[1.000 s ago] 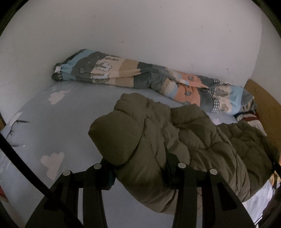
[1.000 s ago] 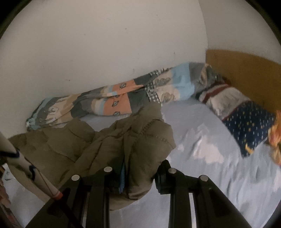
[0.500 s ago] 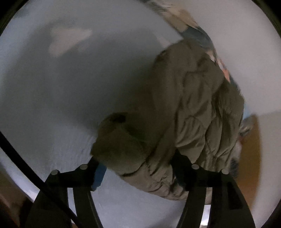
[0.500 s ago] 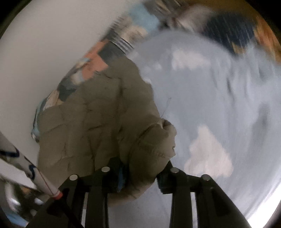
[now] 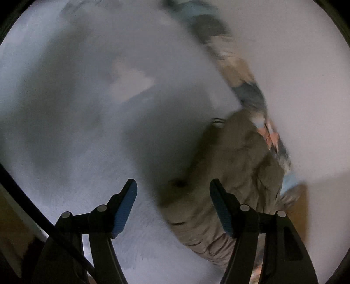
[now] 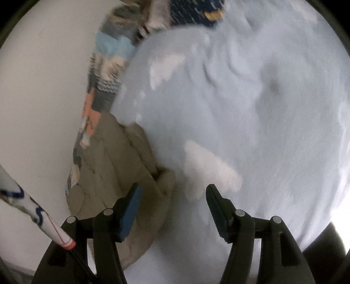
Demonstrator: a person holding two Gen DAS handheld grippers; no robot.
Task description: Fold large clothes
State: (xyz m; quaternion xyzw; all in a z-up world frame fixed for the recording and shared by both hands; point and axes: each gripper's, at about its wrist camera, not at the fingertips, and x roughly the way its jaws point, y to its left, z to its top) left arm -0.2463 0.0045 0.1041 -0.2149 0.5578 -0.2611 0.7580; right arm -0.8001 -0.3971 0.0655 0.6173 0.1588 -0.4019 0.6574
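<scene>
An olive quilted jacket lies on the pale blue bed sheet. In the left wrist view it is at lower right, and its cuff end lies between the fingers. My left gripper is open and holds nothing. In the right wrist view the jacket lies at lower left, partly behind the left finger. My right gripper is open above the sheet, with the jacket's edge by its left finger. Both views are motion-blurred.
A rolled patterned quilt lies along the white wall behind the jacket; it also shows in the right wrist view. A dark blue dotted pillow sits at the head of the bed. A white patterned cable crosses the lower left.
Both grippers held bunched parts of the jacket earlier. Both have opened and let it go, and it now lies on the sheet. Both cameras have swung to look down at the bed.
</scene>
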